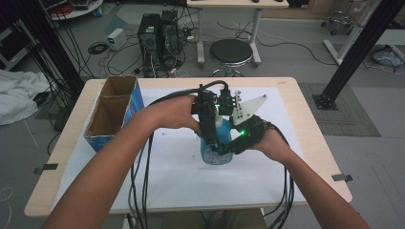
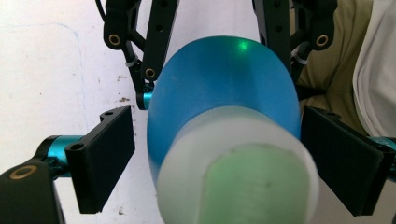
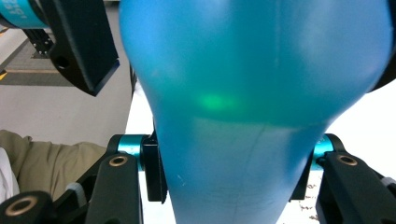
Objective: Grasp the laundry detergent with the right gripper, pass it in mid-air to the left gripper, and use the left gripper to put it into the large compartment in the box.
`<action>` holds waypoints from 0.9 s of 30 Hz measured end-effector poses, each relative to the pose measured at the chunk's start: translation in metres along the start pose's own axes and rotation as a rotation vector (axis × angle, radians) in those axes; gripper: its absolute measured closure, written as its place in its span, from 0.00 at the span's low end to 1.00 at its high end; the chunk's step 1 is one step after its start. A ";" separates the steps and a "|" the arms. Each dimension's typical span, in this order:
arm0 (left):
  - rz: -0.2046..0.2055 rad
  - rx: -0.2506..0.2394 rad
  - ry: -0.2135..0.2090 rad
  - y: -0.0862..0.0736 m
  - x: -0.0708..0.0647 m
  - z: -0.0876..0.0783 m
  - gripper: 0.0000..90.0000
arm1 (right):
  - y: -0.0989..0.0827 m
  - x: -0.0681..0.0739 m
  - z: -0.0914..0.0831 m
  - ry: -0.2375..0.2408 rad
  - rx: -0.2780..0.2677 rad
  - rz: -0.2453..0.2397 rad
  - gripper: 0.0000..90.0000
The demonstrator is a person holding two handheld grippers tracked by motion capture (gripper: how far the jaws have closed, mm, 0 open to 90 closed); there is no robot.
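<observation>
A translucent blue bottle [image 1: 216, 149] with a white cap [image 2: 238, 158] stands upright on the white sheet near the table's middle. My right gripper [image 1: 225, 146] comes in from the right and is shut on the bottle's lower body [image 3: 233, 140], one jaw pressed on each side [image 3: 226, 175]. My left gripper [image 1: 216, 125] points down from above. Its two black pads [image 2: 105, 156] stand open, one either side of the cap and shoulder [image 2: 229, 161], the left pad with a clear gap. One left pad [image 3: 79, 42] shows beside the bottle in the right gripper view.
An open cardboard box [image 1: 113, 109] with blue sides stands at the table's left. The white sheet [image 1: 181, 181] covers most of the wooden table [image 1: 305, 109]. Cables [image 1: 138, 171] trail toward the front edge. A black stool [image 1: 231, 51] and computer towers [image 1: 157, 33] stand behind the table.
</observation>
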State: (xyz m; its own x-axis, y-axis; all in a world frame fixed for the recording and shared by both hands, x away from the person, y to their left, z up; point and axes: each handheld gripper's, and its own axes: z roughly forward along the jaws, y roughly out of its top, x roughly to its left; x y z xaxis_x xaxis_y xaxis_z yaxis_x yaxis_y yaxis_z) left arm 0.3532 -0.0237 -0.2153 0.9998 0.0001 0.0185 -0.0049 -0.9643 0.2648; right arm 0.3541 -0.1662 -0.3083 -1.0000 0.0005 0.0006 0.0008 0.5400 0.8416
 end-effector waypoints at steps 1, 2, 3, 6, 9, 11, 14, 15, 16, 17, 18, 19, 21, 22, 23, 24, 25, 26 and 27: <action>0.000 0.000 0.000 0.000 0.000 0.000 0.14 | 0.000 0.000 0.000 0.002 -0.001 -0.001 0.51; 0.007 -0.003 -0.007 -0.001 0.000 -0.001 0.18 | 0.000 0.000 0.000 0.001 -0.001 0.001 0.51; 0.007 -0.003 -0.007 -0.001 0.000 -0.001 0.19 | 0.000 0.000 0.000 0.001 -0.001 0.001 0.51; 0.007 0.000 -0.003 -0.001 -0.001 0.000 0.19 | 0.000 -0.001 0.000 -0.003 -0.001 -0.002 0.51; 0.006 -0.002 -0.003 -0.001 0.000 0.000 0.23 | -0.001 -0.001 0.000 -0.005 0.002 -0.003 0.51; 0.010 -0.006 -0.003 0.000 0.000 0.000 0.23 | -0.001 -0.001 0.000 -0.004 0.002 -0.001 0.51; 0.013 -0.010 0.004 0.000 0.000 0.000 0.26 | 0.000 -0.001 0.000 -0.005 0.005 0.000 0.51; 0.013 -0.012 0.005 0.000 0.000 0.000 0.26 | 0.000 -0.001 0.000 -0.006 0.004 0.000 0.51; 0.014 -0.011 0.004 0.000 0.001 0.000 0.26 | 0.000 -0.001 0.000 -0.003 0.006 0.000 0.51; 0.014 -0.010 0.005 0.000 0.001 0.000 0.26 | 0.000 -0.001 0.000 -0.002 0.007 0.000 0.51; 0.017 -0.009 0.004 0.000 0.001 0.000 0.28 | -0.001 -0.001 0.001 -0.002 0.006 0.000 0.51; 0.020 -0.008 0.001 0.000 0.000 0.000 0.29 | -0.001 -0.001 0.001 -0.002 0.006 0.000 0.51; 0.021 -0.009 0.003 0.000 0.000 0.000 0.29 | -0.001 -0.001 0.001 -0.002 0.007 0.000 0.51; 0.022 -0.009 0.003 0.001 0.000 0.000 0.29 | -0.001 -0.001 0.001 -0.002 0.006 -0.001 0.51; 0.026 -0.010 0.004 0.001 0.000 0.000 0.30 | -0.001 -0.001 0.002 0.000 0.005 0.002 0.51; 0.028 -0.010 0.004 0.001 0.000 0.000 0.31 | -0.001 -0.001 0.002 0.000 0.005 0.002 0.51; 0.030 -0.013 0.004 0.001 0.000 0.000 0.32 | 0.000 -0.001 0.002 0.000 0.007 0.001 0.51; 0.029 -0.012 0.004 0.001 0.000 0.000 0.32 | 0.000 -0.001 0.002 0.000 0.007 0.001 0.51; 0.026 -0.011 0.005 0.000 0.000 0.001 0.32 | -0.001 -0.001 0.002 0.001 0.007 0.001 0.51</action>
State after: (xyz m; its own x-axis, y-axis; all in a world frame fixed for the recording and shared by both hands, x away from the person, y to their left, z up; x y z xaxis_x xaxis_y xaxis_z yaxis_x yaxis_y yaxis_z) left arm 0.3529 -0.0241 -0.2158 0.9993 -0.0234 0.0305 -0.0309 -0.9611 0.2746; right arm 0.3553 -0.1645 -0.3100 -1.0000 0.0007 0.0019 0.0020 0.5460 0.8378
